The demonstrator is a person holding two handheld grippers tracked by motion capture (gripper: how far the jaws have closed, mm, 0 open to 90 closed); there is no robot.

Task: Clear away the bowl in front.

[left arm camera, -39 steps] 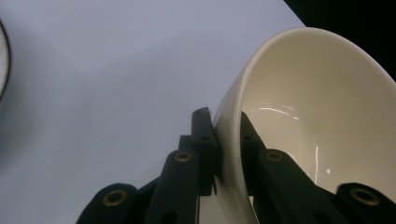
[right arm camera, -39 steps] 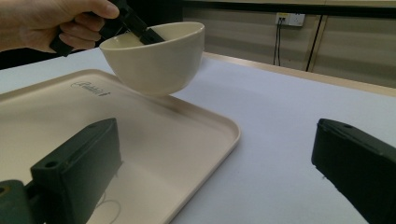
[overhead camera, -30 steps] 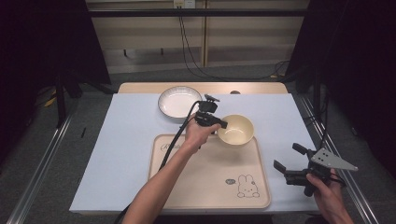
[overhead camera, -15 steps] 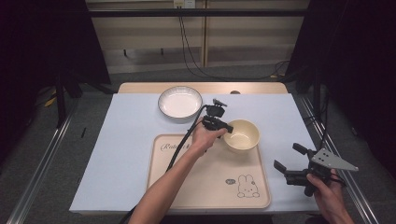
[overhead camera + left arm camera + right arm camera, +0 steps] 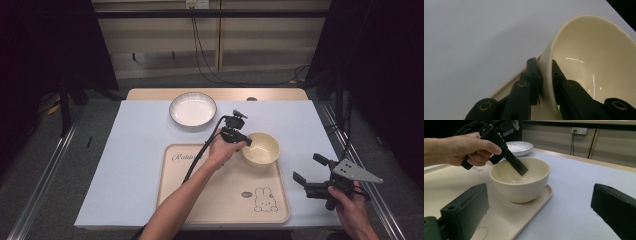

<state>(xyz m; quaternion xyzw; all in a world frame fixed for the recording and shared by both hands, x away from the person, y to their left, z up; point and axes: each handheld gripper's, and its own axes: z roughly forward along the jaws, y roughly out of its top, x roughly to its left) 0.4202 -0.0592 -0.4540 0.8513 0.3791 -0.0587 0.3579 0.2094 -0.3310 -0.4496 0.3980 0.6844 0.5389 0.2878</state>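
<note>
Resting on the tray's (image 5: pixel 200 210) far corner, the cream bowl (image 5: pixel 261 149) remains clamped by the left gripper (image 5: pixel 243 142); release is left, while the right gripper's (image 5: pixel 309 175) jaws stand apart.

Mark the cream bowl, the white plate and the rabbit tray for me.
cream bowl (image 5: pixel 261 149), high view, on its inner floor.
white plate (image 5: pixel 192 109), high view, on its white centre.
rabbit tray (image 5: pixel 227 200), high view, on bare surface left of the rabbit drawing.

The left gripper (image 5: pixel 546 75) clamps the cream bowl's (image 5: pixel 594 57) rim, one jaw inside, one outside, above the tray's (image 5: pixel 506 86) edge.
</note>
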